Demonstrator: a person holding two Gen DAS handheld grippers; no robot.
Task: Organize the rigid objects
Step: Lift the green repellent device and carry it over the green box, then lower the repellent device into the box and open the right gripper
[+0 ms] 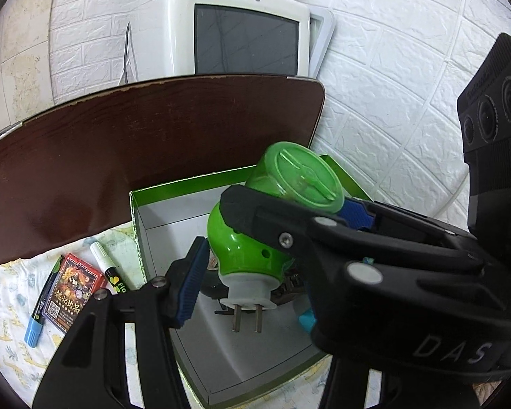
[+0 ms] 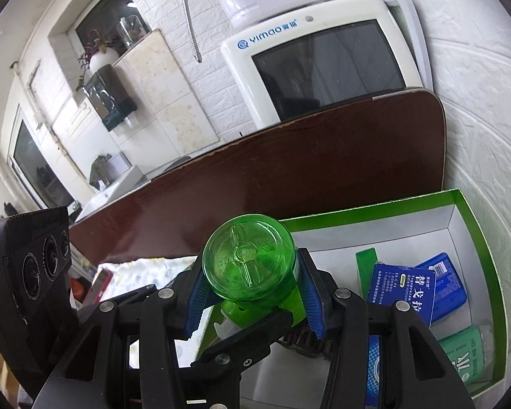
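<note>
A green plug-in repellent heater (image 1: 245, 242) with a white two-prong plug and a green bottle (image 2: 248, 259) screwed into it hangs over an open green-rimmed white box (image 2: 357, 213). My right gripper (image 2: 252, 293) is shut on the bottle, a blue pad on each side of it. In the left wrist view it reaches in from the right (image 1: 296, 201). My left gripper (image 1: 248, 283) grips the heater's body lower down, and its left pad (image 1: 190, 283) lies against the green shell. One of its fingers (image 2: 242, 337) crosses under the bottle in the right wrist view.
The box holds blue medicine cartons (image 2: 402, 286), a blue pack (image 2: 449, 283) and a green pack (image 2: 466, 354). Left of the box (image 1: 187, 177), a patterned cloth (image 1: 3, 306) carries a red card pack (image 1: 71, 289) and two markers (image 1: 107, 266). A brown board (image 1: 153, 136) and a white appliance (image 1: 245, 34) stand behind.
</note>
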